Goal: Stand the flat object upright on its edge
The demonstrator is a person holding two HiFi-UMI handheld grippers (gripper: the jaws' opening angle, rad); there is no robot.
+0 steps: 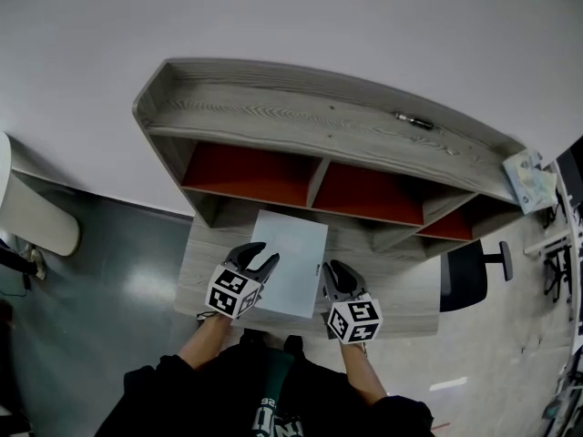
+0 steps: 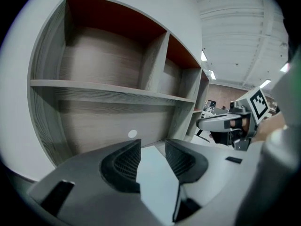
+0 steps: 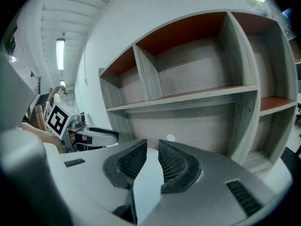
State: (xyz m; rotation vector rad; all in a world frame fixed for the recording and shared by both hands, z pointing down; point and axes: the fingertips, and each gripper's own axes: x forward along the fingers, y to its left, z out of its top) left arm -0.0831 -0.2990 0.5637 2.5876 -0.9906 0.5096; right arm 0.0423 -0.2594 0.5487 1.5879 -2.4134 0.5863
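A pale, thin flat panel (image 1: 293, 244) lies flat on the grey wood desk (image 1: 401, 289), its far edge close to the shelf's lower openings. My left gripper (image 1: 262, 259) is at the panel's near left edge. Its jaws stand well apart, and the panel (image 2: 157, 182) shows in the gap, untouched by the pads. My right gripper (image 1: 332, 271) is at the near right edge. Its jaws are only a little apart, with the panel (image 3: 146, 182) showing pale in the narrow gap. Each gripper view shows the other gripper: the right one (image 2: 235, 121) and the left one (image 3: 89, 134).
A grey shelf unit (image 1: 301, 121) with red-backed compartments (image 1: 246, 173) stands against the white wall behind the desk. A small dark object (image 1: 414, 121) lies on its top. A black office chair (image 1: 469, 276) is at the right, a white seat (image 1: 36, 217) at the left.
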